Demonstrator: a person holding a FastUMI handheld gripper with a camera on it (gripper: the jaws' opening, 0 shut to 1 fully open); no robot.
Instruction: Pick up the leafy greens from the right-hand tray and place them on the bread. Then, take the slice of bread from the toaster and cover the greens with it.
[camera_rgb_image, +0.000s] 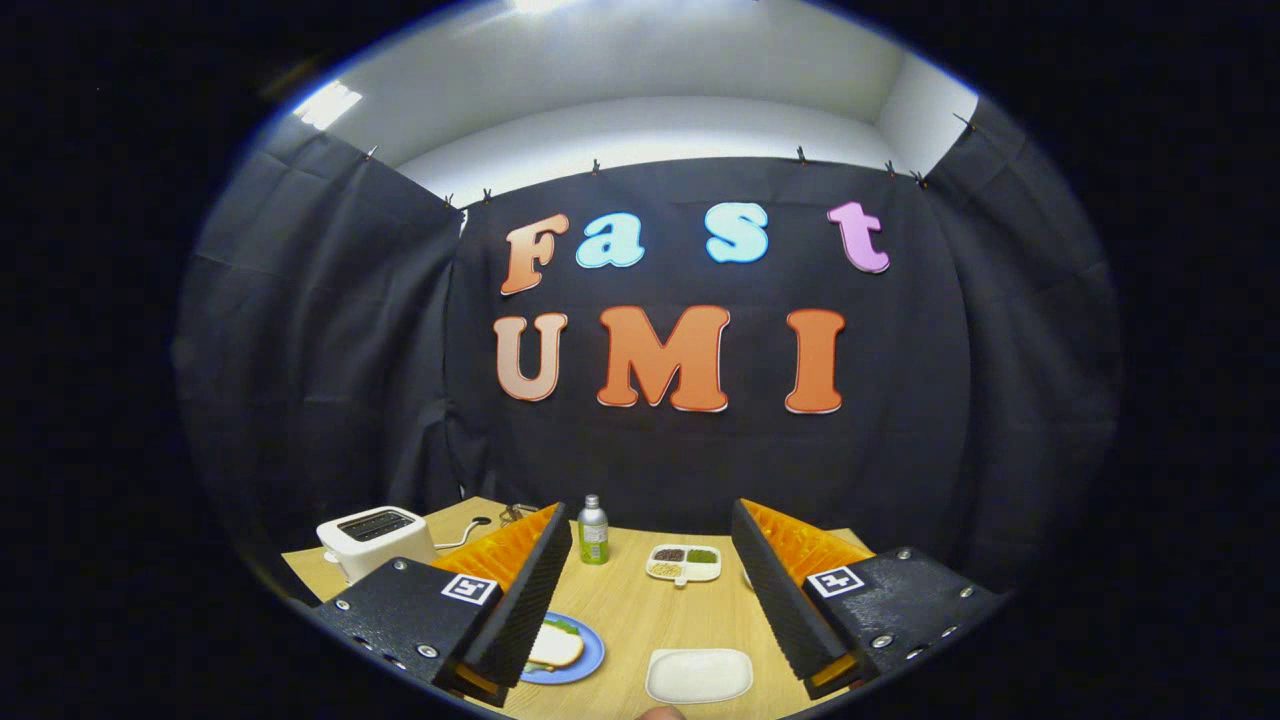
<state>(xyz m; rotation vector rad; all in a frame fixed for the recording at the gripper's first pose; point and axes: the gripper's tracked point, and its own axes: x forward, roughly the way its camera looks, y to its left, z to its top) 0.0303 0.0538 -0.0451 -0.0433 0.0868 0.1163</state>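
Observation:
My gripper (650, 530) is held above the wooden table (640, 610), open, with nothing between its fingers. A blue plate (580, 655) lies just inside the left finger, partly hidden by it. On the plate rests a slice of bread (556, 646) with a strip of leafy green (562, 625) showing at its far edge. A white rectangular tray (698, 675) lies close below, between the fingers. The white toaster (375, 538) stands at the table's far left, beyond the left finger; its slots look dark and I cannot tell what is in them.
A small bottle with a green label (593, 531) stands at the back of the table. To its right lies a white divided dish (683, 563) with seeds and green bits. A cable (470, 530) runs behind the toaster. A fingertip (660, 713) shows under the tray.

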